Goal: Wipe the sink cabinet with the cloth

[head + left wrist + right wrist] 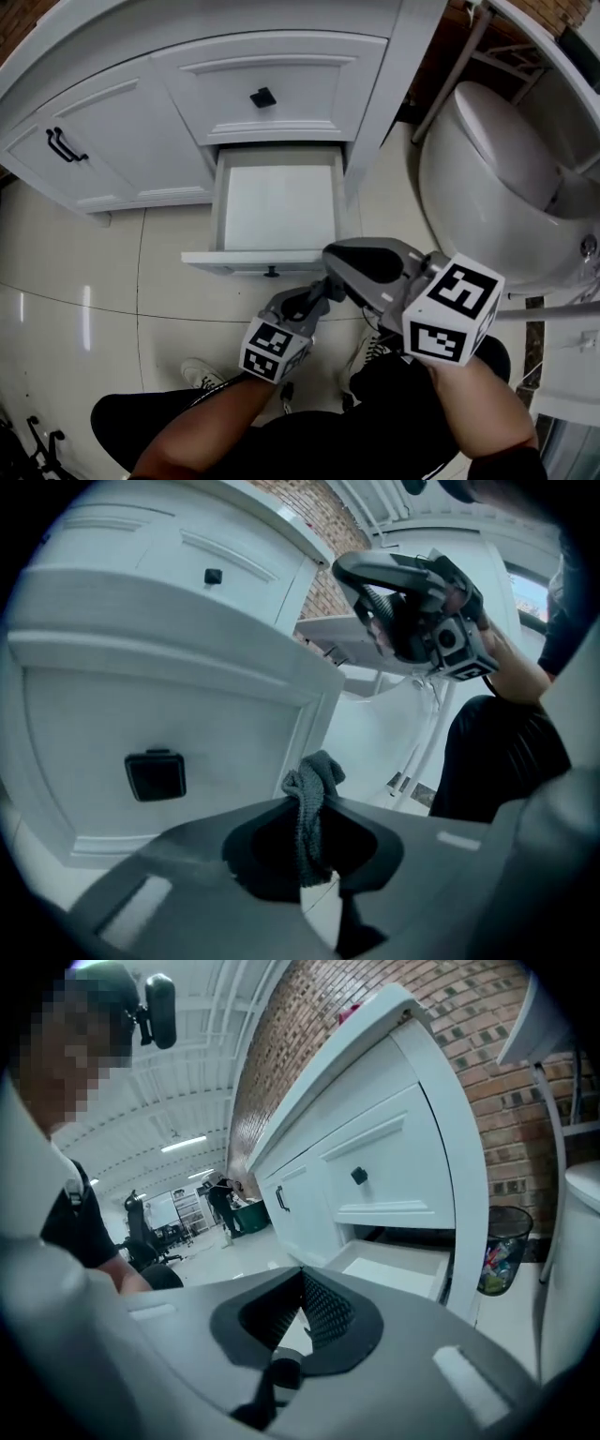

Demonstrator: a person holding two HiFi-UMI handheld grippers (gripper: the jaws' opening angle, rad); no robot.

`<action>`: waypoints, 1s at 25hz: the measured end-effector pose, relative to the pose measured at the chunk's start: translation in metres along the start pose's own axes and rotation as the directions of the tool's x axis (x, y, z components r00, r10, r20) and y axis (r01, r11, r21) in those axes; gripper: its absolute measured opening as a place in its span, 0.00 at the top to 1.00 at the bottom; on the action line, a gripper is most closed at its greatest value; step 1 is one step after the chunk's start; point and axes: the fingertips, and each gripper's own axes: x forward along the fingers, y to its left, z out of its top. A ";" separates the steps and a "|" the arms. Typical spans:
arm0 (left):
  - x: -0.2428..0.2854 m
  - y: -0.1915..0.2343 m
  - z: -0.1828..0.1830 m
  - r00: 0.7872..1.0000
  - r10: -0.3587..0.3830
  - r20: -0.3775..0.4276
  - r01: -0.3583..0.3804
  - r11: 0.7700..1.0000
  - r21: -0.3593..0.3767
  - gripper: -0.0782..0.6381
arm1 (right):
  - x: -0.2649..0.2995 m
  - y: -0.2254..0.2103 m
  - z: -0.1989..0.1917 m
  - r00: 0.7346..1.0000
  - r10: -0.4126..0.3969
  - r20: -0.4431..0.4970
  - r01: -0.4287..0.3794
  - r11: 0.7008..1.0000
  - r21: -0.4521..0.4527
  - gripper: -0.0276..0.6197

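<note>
The white sink cabinet (272, 66) has its bottom drawer (277, 202) pulled open; the inside looks bare. A grey knitted cloth (312, 794) is pinched in my left gripper (314, 803), which is shut on it and sits just in front of the drawer front, right of its black knob (156, 774). In the head view the left gripper (322, 289) points up at the drawer's lower right corner; the cloth is hidden there. My right gripper (333, 256) hovers above the left one, close to the drawer front. Its jaws (300, 1277) are shut with nothing between them.
A white toilet (487, 178) stands close on the right of the cabinet. A mesh waste bin (497, 1246) sits by the brick wall beyond it. The person's shoes (202, 375) rest on the tiled floor (84, 272) below the drawer.
</note>
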 end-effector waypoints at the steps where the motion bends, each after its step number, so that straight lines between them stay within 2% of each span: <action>1: 0.006 0.005 -0.002 1.000 -0.001 -0.002 0.001 1.000 -0.018 0.84 | 0.003 0.001 0.002 1.000 0.019 0.008 -0.019 1.000 0.009 0.95; 4: 0.018 0.014 -0.008 1.000 -0.012 -0.003 0.012 0.999 -0.039 0.84 | 0.006 -0.001 0.008 0.998 0.052 0.036 -0.053 0.998 0.033 0.95; 10: 0.023 0.024 -0.015 1.000 0.000 -0.003 0.000 0.998 -0.059 0.84 | 0.002 -0.016 0.004 0.999 0.013 0.031 -0.016 0.997 0.071 0.95; 19: -0.001 0.051 -0.023 0.996 0.084 0.014 -0.083 0.995 -0.060 0.84 | 0.008 -0.013 0.005 1.000 0.010 0.018 -0.010 0.998 0.055 0.95; 25: -0.032 0.078 -0.026 0.984 0.175 0.035 -0.172 0.982 -0.083 0.84 | 0.023 -0.002 0.006 1.000 0.027 0.000 -0.027 0.999 0.026 0.95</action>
